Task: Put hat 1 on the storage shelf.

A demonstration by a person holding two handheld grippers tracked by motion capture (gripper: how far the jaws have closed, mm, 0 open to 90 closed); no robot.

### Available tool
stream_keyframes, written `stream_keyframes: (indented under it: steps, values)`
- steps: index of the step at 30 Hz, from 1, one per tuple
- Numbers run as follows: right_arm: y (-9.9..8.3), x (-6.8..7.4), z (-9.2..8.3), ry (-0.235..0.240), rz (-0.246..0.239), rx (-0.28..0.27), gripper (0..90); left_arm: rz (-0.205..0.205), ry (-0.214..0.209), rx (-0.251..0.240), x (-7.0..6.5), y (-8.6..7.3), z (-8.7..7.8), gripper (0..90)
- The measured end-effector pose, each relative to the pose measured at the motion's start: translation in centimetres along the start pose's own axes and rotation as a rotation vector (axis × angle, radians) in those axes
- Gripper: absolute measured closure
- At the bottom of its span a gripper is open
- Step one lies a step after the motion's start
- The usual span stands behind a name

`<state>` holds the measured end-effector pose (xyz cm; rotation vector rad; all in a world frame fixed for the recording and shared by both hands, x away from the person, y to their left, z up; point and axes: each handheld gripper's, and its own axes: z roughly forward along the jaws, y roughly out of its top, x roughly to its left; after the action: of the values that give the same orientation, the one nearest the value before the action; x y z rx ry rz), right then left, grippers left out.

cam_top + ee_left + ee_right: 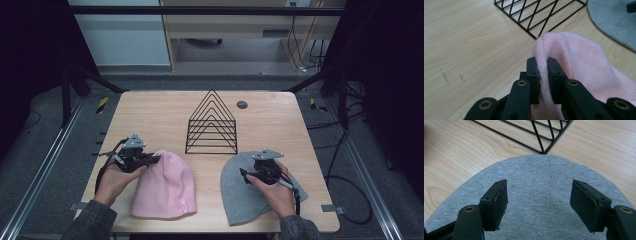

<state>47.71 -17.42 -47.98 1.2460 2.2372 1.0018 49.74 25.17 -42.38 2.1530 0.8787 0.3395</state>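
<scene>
Two knit hats lie at the table's near edge, with a black wire rack (212, 123) just beyond them. The left gripper (150, 160) pinches a fold at the pink hat's (166, 186) far left crown, so the hat's body trails near and right. The right gripper (243, 174) hangs spread above the grey hat (536, 195).

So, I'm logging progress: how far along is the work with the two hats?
Nothing is stowed: the wire rack holds no hat. In hand: the left gripper pinches the pink beanie. Left: the right gripper hovers open over the flat grey beanie.
</scene>
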Motion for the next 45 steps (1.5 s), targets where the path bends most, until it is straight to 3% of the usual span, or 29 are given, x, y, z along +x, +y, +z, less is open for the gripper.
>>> stream_keyframes:
  steps: [11,12,19,21,27,34,38,45]
  values:
    - [0.2,0.4,-0.4,-0.001,-0.013,-0.029,28.6,0.103,-0.016,-0.058,-2.6,2.5,-2.8,81.1]
    - [0.3,0.4,-0.5,-0.004,-0.015,-0.036,28.5,0.130,-0.010,-0.068,-3.2,3.0,-3.3,81.1]
    - [0.8,1.2,-1.4,-0.014,-0.042,-0.084,29.2,0.188,0.012,-0.083,-4.6,4.6,-4.7,81.1]
    - [1.5,2.0,-2.0,-0.003,-0.057,-0.114,29.5,0.198,0.023,-0.098,-4.9,5.4,-5.3,81.1]
    - [2.7,3.3,-2.2,0.032,-0.109,-0.114,32.7,0.215,0.049,-0.100,-4.7,6.8,-5.8,81.0]
    - [4.8,6.0,-2.4,0.101,-0.174,-0.131,36.3,0.239,0.084,-0.118,-4.4,8.7,-7.3,81.1]
    - [6.0,7.6,-1.7,0.141,-0.212,-0.131,36.8,0.252,0.109,-0.127,-4.5,9.6,-8.2,81.1]
    - [8.6,11.5,0.3,0.238,-0.273,-0.127,35.0,0.246,0.105,-0.168,-4.9,11.2,-9.4,80.9]
